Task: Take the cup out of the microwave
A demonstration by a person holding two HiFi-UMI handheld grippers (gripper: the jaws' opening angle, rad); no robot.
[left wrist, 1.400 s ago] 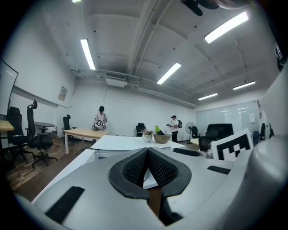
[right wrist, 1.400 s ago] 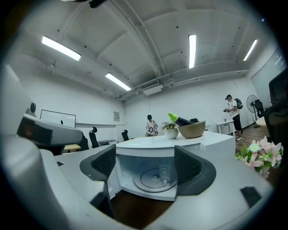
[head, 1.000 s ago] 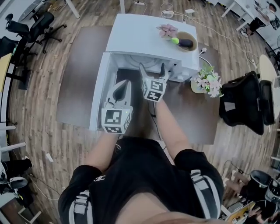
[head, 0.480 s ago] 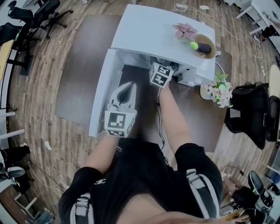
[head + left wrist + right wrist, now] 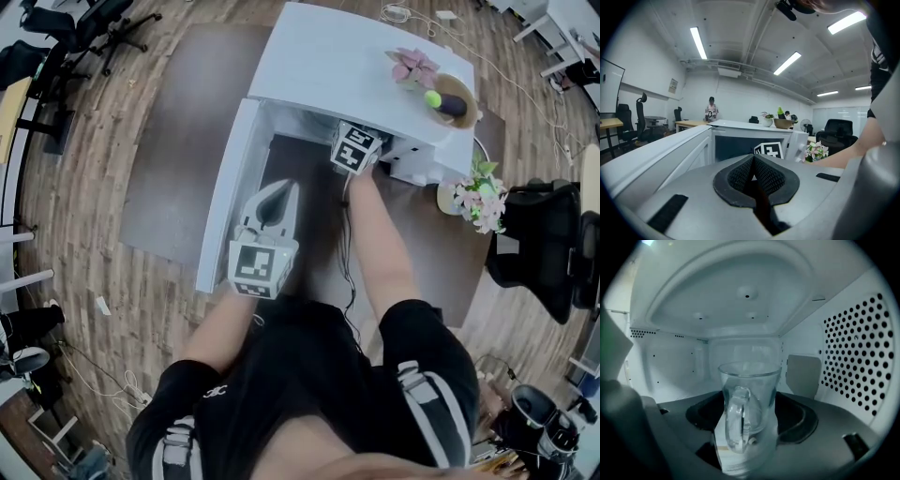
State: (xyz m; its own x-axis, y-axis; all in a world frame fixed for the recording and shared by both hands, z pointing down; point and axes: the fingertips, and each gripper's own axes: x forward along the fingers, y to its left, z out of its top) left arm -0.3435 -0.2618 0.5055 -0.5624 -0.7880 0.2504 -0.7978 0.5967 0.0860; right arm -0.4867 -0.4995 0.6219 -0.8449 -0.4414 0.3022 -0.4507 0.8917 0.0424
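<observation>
Within the last second the right gripper [image 5: 751, 420] has gone from the mouth of the microwave [image 5: 347, 56] into its cavity. In the head view only its marker cube [image 5: 356, 148] now shows, at the opening's 12 o'clock edge, where before both jaws were in the open and spread wide. Its own view shows the cup [image 5: 749, 380], a clear glass mug standing upright on the cavity floor with its handle towards the camera, right between the jaws. They are closing on it, and the pads look near its sides but not plainly pressing yet. By my reading the reach is done and the grasp is forming, so lifting the cup and drawing it out remain. The left gripper [image 5: 753, 164] has hardly shifted: its jaws are pressed together on nothing, and it hovers at 7 o'clock of the opening, beside the door [image 5: 225, 197], which is swung out at 9 o'clock. As for writing, no brand shows on the microwave or cup, the cubes carry only black-and-white square patterns, and the wall sign [image 5: 672, 86] in the left gripper view is too small to read.
</observation>
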